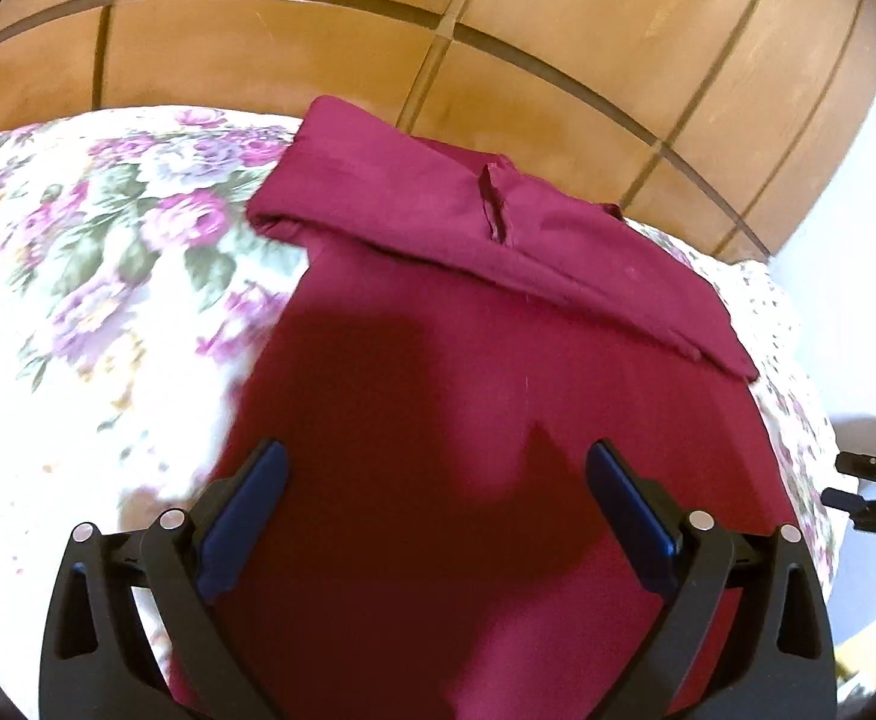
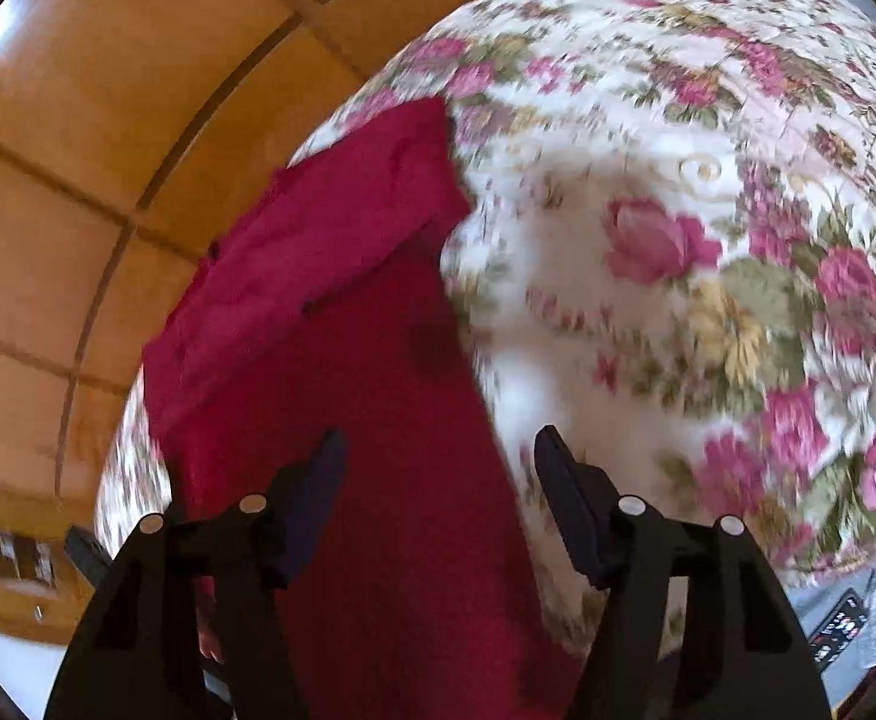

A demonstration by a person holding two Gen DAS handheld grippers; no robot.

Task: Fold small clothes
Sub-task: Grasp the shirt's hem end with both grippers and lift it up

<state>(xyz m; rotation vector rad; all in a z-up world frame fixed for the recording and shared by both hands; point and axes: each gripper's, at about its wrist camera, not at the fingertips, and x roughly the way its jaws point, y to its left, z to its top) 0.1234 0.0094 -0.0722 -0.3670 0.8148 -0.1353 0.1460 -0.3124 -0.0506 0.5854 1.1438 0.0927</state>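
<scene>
Maroon cloth, far edge folded, on floral bedspread.

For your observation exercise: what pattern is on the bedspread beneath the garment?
The bedspread is white with pink roses and green leaves, clearest in the right wrist view.

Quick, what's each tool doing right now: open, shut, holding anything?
Left tool: open, empty, above the dark red cotton garment.
Right tool: open, empty, over the garment's edge on the floral bedspread.
</scene>
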